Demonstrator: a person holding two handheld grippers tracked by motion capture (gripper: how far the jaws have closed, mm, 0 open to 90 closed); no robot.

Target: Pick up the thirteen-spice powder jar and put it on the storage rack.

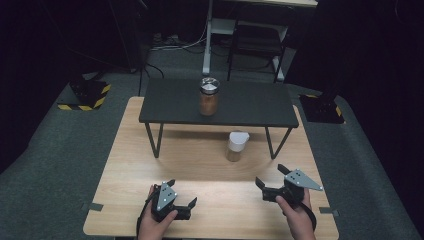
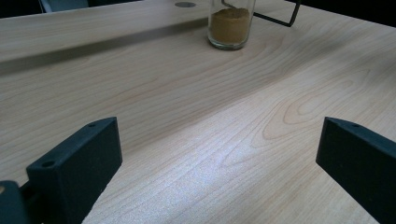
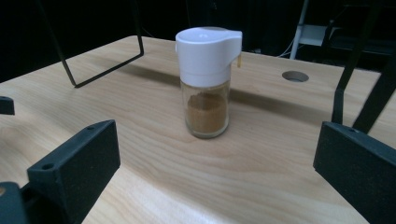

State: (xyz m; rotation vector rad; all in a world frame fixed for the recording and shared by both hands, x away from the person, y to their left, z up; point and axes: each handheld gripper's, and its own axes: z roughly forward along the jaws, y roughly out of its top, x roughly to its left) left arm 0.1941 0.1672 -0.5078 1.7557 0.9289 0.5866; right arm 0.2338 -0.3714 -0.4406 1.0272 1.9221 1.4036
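Two hand-held grippers hover low over a wooden counter (image 1: 130,165), both empty.

The left gripper (image 1: 181,196) holds its fingers released; the white-capped spice jar (image 1: 237,146) stands upright beneath the black shelf (image 1: 170,102), ahead of the right gripper (image 1: 270,181), fingers likewise spread.

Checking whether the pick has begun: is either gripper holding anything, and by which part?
Nothing is held. The left gripper and right gripper are both open, short of the white-capped jar.
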